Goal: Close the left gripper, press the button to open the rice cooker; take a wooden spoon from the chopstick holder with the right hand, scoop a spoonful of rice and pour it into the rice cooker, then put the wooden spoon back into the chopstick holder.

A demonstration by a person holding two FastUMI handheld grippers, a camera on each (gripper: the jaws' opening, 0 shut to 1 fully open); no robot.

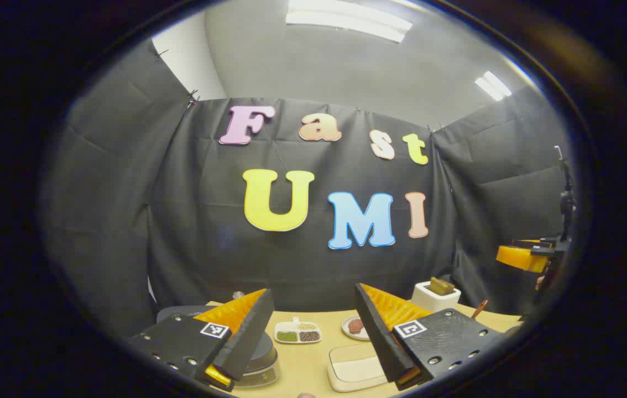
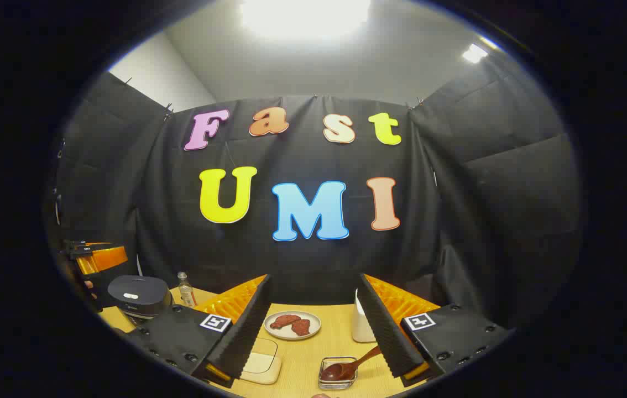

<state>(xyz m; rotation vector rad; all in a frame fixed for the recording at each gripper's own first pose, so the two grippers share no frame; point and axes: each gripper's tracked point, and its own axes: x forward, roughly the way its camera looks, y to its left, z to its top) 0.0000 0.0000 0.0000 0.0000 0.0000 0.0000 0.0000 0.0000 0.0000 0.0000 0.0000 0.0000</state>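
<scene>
In the left gripper view, your left gripper (image 1: 313, 331) sits at the bottom of the frame with its jaws spread wide and nothing between them. Partly hidden behind its left finger, at the lower left, is the dark round rice cooker (image 1: 261, 362) with its lid down, standing on the pale wooden table (image 1: 308, 365). In the gap between the fingers you see a small white divided dish of green and brown grains (image 1: 298, 333), and just right of it a white plate of reddish food (image 1: 355, 327). Below that, at bottom centre, lies a cream rounded-rectangle board (image 1: 355, 373). Further right, above the right finger, stands the white box-shaped chopstick holder (image 1: 435, 294), and a thin brown handle tip (image 1: 480, 309) pokes up just right of it. Your other gripper (image 1: 529, 255) shows at the far right edge; you cannot tell its opening from here.

In the right gripper view, your right gripper (image 2: 313, 331) is likewise wide open and empty-handed. Between its fingers, at bottom centre, the dark wooden spoon (image 2: 346, 367) rests with its bowl in a small clear glass dish (image 2: 338, 375). The chopstick holder (image 2: 362, 326) stands against the right finger's inner edge. The rice cooker (image 2: 137, 296) sits at the lower left, a small clear bottle (image 2: 185, 289) just right of it.
</scene>
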